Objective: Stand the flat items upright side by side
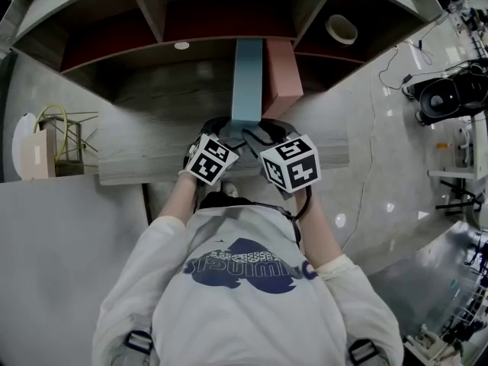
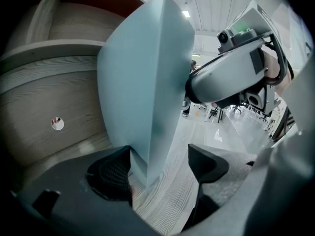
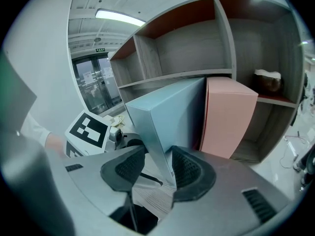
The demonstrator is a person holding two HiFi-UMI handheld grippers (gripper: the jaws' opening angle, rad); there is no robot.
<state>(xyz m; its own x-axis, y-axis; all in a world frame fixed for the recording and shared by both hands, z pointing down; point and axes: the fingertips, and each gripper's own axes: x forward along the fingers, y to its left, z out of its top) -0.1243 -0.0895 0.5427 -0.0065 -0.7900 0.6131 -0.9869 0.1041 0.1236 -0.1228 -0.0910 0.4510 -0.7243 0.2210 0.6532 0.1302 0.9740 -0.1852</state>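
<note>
On the pale wooden board of the shelf unit [image 1: 152, 158], far left: a wire rack [image 1: 69, 136] next to a white-and-beige object [image 1: 30, 151], well apart from everything else. Further in, on the back board, a small round white sticker [image 1: 181, 45].

Just left of centre: the left gripper [image 1: 225, 132], spread wide round the near end of the blue box [image 1: 248, 78]. In the left gripper view, left pad [image 2: 115, 173] against the box's broad side, right pad [image 2: 206, 163] clear of it, bare wood grain in the gap. Not clamped.

Between the two grippers: the blue box, upright on a long narrow edge, reaching from the front of the board back under the shelf divider.

Just right of it: the right gripper [image 1: 271, 137], closed at a middling width on the box's lower near corner. In the right gripper view, both ribbed pads [image 3: 130, 166] pressed to opposite faces, with the left gripper's marker cube [image 3: 86, 132] showing just left of the box.

Right again: the pink box [image 1: 282, 78], upright too, touching the blue one's right side, its near end a little further back.

In the compartment beyond: a roll of tape [image 1: 341, 29]. On the floor at far right: black equipment [image 1: 446, 97] with cables.
</note>
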